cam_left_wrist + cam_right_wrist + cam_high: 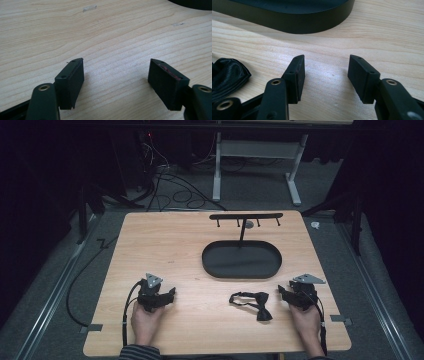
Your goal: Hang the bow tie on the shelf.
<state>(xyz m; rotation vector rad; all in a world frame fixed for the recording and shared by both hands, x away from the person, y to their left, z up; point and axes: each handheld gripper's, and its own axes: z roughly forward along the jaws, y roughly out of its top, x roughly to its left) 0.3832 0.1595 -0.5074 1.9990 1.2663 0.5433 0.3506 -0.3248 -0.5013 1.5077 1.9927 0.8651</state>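
Both hands rest at near edge of worktop [165, 245]. Left gripper [172, 293] released, jaws wide apart w/ bare wood between them. Right gripper [280, 291] also released, nothing betw. jaws. Black bow tie [252, 303] lies flat on worktop just beside right gripper, on its inner side, untouched. Oval black tray [242, 274] w/ hook stand [245, 216] sits farther back, near centre.
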